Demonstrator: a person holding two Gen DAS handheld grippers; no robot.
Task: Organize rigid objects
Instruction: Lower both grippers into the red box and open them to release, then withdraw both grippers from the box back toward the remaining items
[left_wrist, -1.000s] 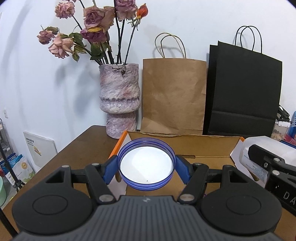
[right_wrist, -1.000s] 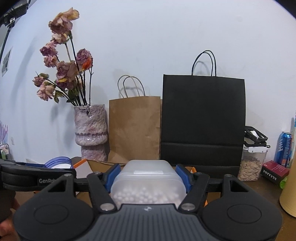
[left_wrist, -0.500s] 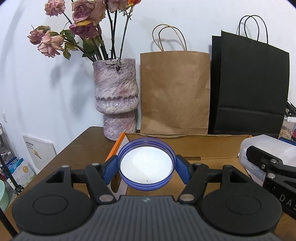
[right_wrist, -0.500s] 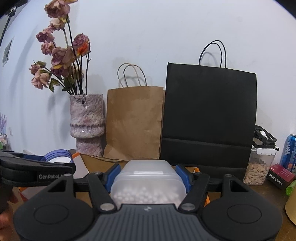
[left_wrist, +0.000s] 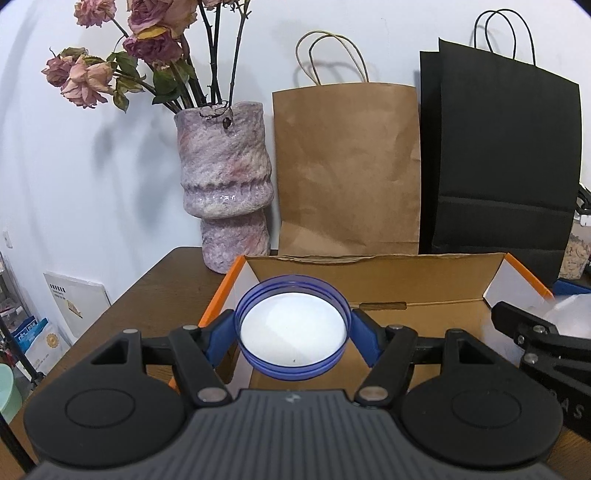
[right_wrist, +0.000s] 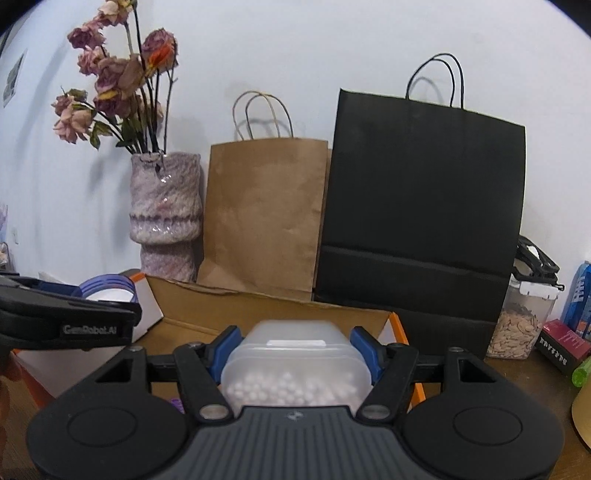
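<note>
Blue pads of the left gripper bracket a round blue-rimmed dish with a white floor. The jaws are opening at this moment; the dish sits between them, and a sliver of gap seems to show at the right pad, so contact looks lost or nearly so. Dish hangs over the near left corner of the open cardboard box, the one with orange edges.

Right gripper: jaws clamped on a translucent plastic tub with a lid and small white beads inside. Tub is level, held above the box's right half. In the left wrist view this tool enters from the right edge, just beside the box.

Box floor: mostly hidden by both tools; bare brown card where visible. A small purple scrap shows below the right gripper, identity unclear.

Progress, as judged: both items are carried to the box, neither is confirmed resting in it. Dish release appears under way; tub placement is left.

Behind the box on the brown surface: mottled pink vase with dried roses, brown paper bag, black paper bag against the wall. Far right: a seed jar, untouched.
</note>
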